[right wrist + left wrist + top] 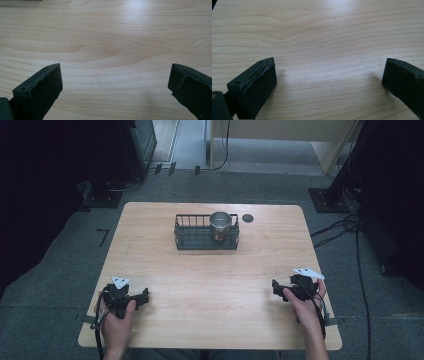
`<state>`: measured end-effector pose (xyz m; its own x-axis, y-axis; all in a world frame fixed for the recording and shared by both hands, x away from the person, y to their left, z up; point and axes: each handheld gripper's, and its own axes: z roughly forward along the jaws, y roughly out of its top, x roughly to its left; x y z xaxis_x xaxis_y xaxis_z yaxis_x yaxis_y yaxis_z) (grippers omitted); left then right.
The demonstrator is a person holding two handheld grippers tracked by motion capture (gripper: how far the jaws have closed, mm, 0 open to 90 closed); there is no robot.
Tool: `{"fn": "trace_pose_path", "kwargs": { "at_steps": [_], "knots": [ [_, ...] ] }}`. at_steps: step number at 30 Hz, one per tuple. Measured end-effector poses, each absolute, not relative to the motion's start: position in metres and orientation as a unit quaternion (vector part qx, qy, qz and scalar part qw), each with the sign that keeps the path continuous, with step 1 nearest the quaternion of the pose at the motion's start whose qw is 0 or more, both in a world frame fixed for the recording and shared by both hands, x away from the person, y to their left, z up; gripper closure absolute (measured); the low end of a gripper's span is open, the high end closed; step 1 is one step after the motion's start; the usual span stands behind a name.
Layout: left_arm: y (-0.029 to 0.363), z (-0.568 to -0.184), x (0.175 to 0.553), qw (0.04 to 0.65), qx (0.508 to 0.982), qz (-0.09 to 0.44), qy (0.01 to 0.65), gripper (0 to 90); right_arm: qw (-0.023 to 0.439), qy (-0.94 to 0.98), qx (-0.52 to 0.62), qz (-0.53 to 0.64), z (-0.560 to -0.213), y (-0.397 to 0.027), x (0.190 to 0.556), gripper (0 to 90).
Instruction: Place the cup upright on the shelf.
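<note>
**Both grippers rest wide open at the near edge, cup sits in the far basket**

Nearest the high view's camera, two hands hold the grippers low over the near part of the table [210, 285]. On the person's left, the left gripper [144, 296] lies close to the near left corner, its grey three-cornered plate on top and its jaws pointing inward toward the table's middle. On the other side, the right gripper [276, 286] sits near the right edge, also pointing inward, with its cable running back along the forearm. They are well apart from each other, with bare wood between them.

Seen from the left gripper view, the left gripper [329, 75] has its two black jaws spread wide, with nothing but wood grain between them. From the right gripper view, the right gripper [115, 75] shows the same: jaws far apart and nothing held.

Farther back, near the middle of the table's far half, stands a dark wire basket [192, 240]. A metal cup [220, 223] stands upright inside its right end, open mouth up. Just beyond the basket's right corner, a small dark round disc [247, 218] lies flat on the wood. Both grippers are well apart from the basket and the cup.
</note>
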<state>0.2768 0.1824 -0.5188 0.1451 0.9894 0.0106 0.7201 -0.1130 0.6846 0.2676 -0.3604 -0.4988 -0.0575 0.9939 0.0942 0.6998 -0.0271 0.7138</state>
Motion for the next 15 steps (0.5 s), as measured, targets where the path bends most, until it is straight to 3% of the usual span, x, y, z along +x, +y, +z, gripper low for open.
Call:
{"fn": "trace_pose_path", "kwargs": {
  "at_steps": [15],
  "knots": [
    [0.182, -0.519, 0.277, 0.275, 0.705, 0.244, 0.606, 0.0, 0.24, 0.636, 0.669, 0.301, -0.512, -0.394, 0.242, 0.0]
  ]
}}
